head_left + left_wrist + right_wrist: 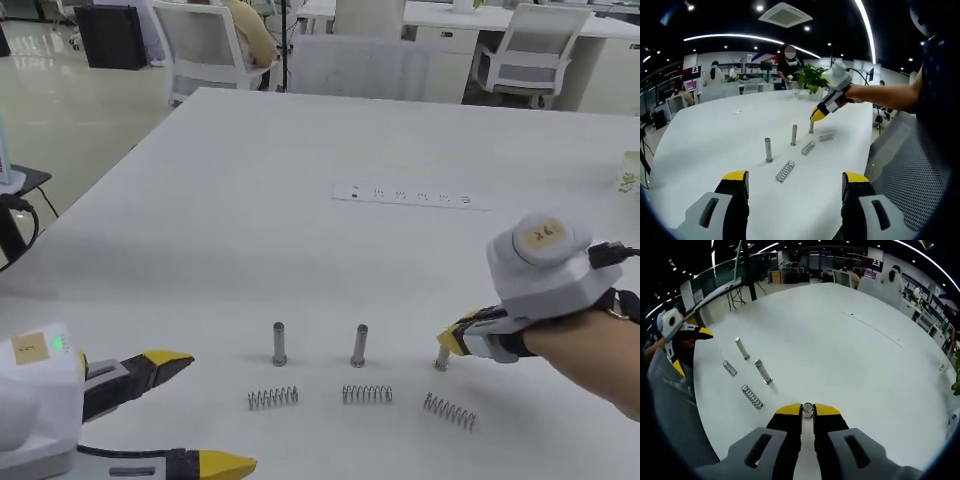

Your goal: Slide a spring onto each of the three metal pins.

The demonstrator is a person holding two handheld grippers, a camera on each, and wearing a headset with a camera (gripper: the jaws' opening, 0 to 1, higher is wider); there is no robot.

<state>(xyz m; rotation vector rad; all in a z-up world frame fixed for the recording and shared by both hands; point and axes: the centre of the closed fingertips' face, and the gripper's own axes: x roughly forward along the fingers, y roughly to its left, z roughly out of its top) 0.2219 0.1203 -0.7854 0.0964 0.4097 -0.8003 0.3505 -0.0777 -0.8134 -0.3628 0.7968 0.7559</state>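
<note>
On the counter [400, 150], the right tool [450, 343] is clamping the rightmost pin [441, 362]; the left tool [220, 410] is gaping wide, likely needing to fetch a spring [273, 398] next.

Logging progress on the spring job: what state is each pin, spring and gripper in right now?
left pin, upright, bare
middle pin, upright, bare
right pin, upright, bare, top clamped by the right gripper
left spring, lying loose, on no pin
middle spring, lying loose, on no pin
right spring, lying loose, on no pin
left gripper, open, empty
right gripper, shut on right pin
</note>
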